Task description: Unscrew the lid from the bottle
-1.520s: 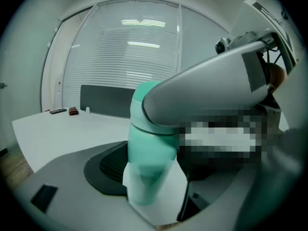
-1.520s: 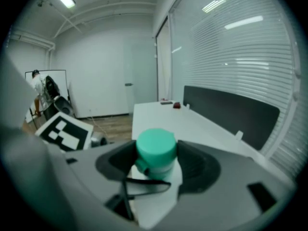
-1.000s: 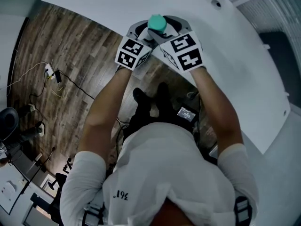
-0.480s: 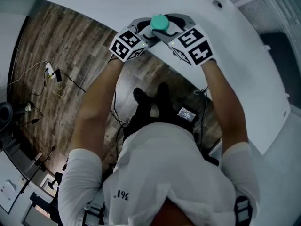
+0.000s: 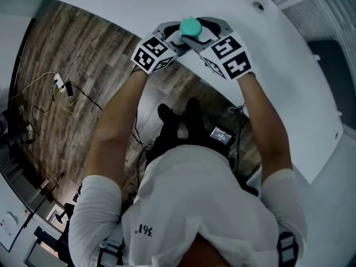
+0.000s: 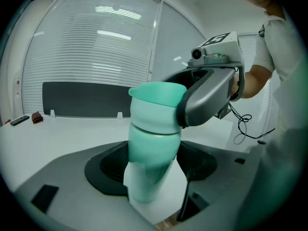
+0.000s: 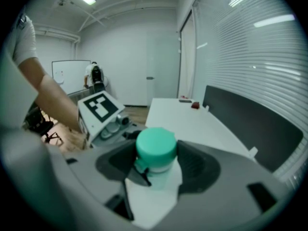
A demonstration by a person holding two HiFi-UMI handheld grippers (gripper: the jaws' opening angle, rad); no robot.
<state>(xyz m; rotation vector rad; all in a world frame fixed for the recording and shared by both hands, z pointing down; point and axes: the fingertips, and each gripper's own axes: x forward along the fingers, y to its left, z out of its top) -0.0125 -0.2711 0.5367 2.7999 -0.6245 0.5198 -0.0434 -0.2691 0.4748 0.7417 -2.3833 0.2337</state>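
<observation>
Clamps the bottle (image 6: 153, 150) in the left gripper (image 6: 154, 177), pinches the lid (image 7: 155, 147) just above it with the right gripper (image 7: 156, 172), turned slightly since a second ago, probably mid-unscrewing.

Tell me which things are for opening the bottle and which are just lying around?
For the job: bottle; lid; left gripper, shut on the bottle; right gripper, shut on the lid.

Just lying about: small dark object and small red object on the table; cables on the floor.
</observation>
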